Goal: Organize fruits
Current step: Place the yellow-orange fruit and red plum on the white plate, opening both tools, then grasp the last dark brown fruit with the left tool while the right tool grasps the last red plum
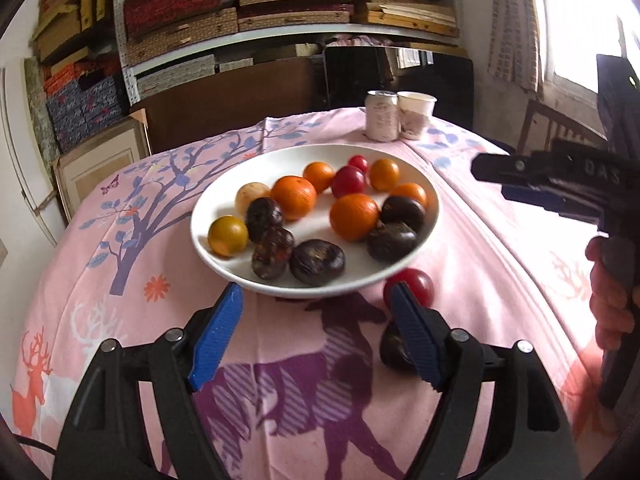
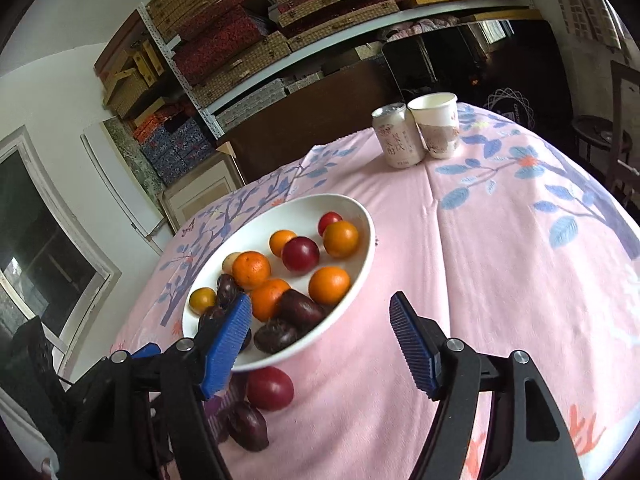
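A white bowl (image 1: 212, 204) on the pink tablecloth holds several oranges, red tomatoes, yellow fruits and dark purple fruits. A red tomato (image 1: 416, 284) and a dark purple fruit (image 1: 394, 350) lie loose on the cloth just in front of the bowl. My left gripper (image 1: 316, 300) is open and empty, hovering over the cloth in front of the bowl, its right finger over the loose fruits. In the right wrist view the bowl (image 2: 360, 216), loose tomato (image 2: 270, 388) and dark fruit (image 2: 248, 426) show at lower left. My right gripper (image 2: 320, 312) is open and empty beside the bowl; it also shows in the left wrist view (image 1: 486, 170).
A drink can (image 2: 398, 136) and a paper cup (image 2: 436, 124) stand at the table's far edge. Shelves of stacked boxes (image 1: 240, 12) and a brown cabinet (image 1: 224, 100) are behind the table. A chair (image 2: 624, 132) stands at the right.
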### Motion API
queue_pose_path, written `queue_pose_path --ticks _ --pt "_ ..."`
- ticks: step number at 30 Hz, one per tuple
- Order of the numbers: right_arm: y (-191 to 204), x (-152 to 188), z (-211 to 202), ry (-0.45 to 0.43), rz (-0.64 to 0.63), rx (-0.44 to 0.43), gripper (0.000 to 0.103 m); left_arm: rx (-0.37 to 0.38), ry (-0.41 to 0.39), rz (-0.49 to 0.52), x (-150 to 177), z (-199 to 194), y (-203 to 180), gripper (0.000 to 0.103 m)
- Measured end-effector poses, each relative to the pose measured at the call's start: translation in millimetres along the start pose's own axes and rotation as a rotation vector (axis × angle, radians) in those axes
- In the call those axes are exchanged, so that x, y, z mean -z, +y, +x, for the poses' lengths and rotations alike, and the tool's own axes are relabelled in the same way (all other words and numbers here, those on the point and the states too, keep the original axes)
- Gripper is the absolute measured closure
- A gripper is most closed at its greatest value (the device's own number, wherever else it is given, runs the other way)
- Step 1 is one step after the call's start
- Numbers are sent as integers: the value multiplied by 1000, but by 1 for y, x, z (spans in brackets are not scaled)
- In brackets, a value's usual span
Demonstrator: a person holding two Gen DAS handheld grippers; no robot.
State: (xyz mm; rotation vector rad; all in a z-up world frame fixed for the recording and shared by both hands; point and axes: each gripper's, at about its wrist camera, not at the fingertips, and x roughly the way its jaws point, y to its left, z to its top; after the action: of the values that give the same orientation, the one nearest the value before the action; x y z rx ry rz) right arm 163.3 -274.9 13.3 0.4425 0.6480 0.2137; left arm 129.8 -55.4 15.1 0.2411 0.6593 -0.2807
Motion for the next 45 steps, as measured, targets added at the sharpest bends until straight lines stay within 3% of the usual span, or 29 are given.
queue_pose_path --ticks 8,14,16,18,24,35,40,42,44,45 --pt "-9 5 -9 -3 42 -25 29 -18 56 163 17 9 -48 24" --pt "-5 5 -11 -3 30 -27 28 3 140 104 14 31 -35 22" --pt "-5 5 -10 3 26 -24 28 -79 130 97 16 30 -23 23" --pt "-5 6 -8 7 24 -20 28 -111 132 57 21 25 -4 20" --pt "-4 7 -10 10 16 -19 28 -73 133 -80 30 12 33 21" --pt "9 14 -6 26 -50 -1 28 -44 133 3 19 27 8 21" --pt "12 17 -3 38 -70 4 28 -7 169 16 16 40 4 35" --pt "14 19 -2 45 -82 4 28 40 198 -6 16 47 8 54" --pt "16 22 -1 54 -94 4 28 80 198 -38 16 47 14 61" --pt "17 23 1 63 -100 4 28 50 197 -36 18 44 16 61"
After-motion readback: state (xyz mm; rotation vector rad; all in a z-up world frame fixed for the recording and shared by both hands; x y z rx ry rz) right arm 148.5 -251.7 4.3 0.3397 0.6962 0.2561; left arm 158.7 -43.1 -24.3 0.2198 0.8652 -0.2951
